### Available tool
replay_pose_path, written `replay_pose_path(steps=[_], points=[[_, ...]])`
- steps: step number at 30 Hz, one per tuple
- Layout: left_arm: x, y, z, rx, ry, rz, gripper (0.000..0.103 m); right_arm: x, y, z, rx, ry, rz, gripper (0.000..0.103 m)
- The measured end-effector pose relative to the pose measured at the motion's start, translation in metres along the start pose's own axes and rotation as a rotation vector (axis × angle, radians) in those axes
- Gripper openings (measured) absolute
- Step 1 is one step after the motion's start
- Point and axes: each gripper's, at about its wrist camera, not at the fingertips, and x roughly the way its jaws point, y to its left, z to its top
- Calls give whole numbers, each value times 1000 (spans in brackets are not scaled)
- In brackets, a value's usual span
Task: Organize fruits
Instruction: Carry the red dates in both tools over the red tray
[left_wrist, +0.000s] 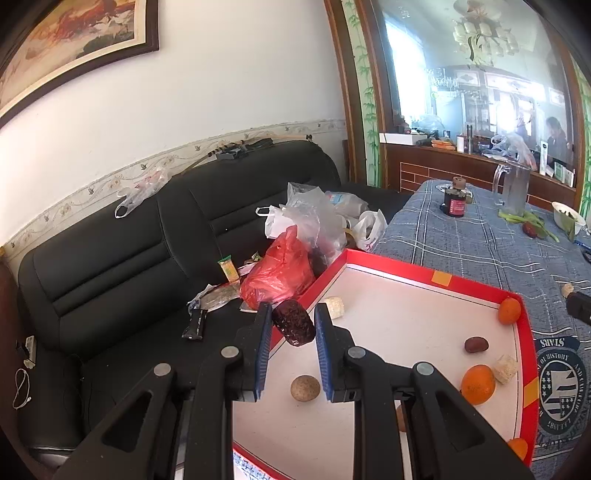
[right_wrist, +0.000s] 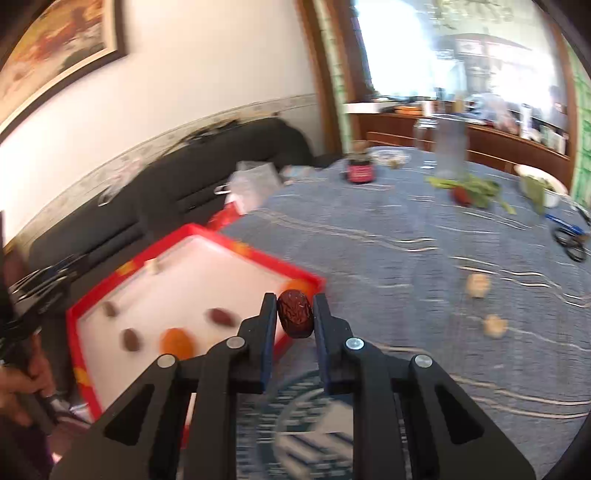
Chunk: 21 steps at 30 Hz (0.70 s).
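A red-rimmed tray (left_wrist: 388, 264) with a white floor sits at the table's left edge. In the left wrist view my left gripper (left_wrist: 293, 317) is shut on a wrinkled dark red date (left_wrist: 293, 325), held above the tray's left rim. On the tray lie two oranges (left_wrist: 478, 384), another date (left_wrist: 476, 344), a round tan fruit (left_wrist: 305, 387) and pale chunks (left_wrist: 334, 307). The right wrist view is blurred. There my right gripper (right_wrist: 294, 314) is shut on a second date (right_wrist: 294, 313) just past the tray's (right_wrist: 72, 332) right corner, above the blue cloth.
A black sofa (left_wrist: 110, 266) with plastic bags (left_wrist: 280, 273) borders the tray's left side. On the blue checked tablecloth (right_wrist: 406, 240) are a dark jar (left_wrist: 455, 201), a glass pitcher (left_wrist: 515, 184), greens, a white bowl (right_wrist: 539, 182), scissors (right_wrist: 570, 242) and pale chunks (right_wrist: 478, 284). A hand (right_wrist: 22, 373) shows at lower left.
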Motion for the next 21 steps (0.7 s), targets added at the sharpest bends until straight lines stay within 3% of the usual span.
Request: replay_pose_path(steps=[8, 21], points=[[5, 3, -5, -3, 13, -1, 22, 9, 68, -13, -87, 42, 139, 22], [21, 8, -17, 15, 61, 10, 22, 30, 113, -39, -150, 168, 230, 22]])
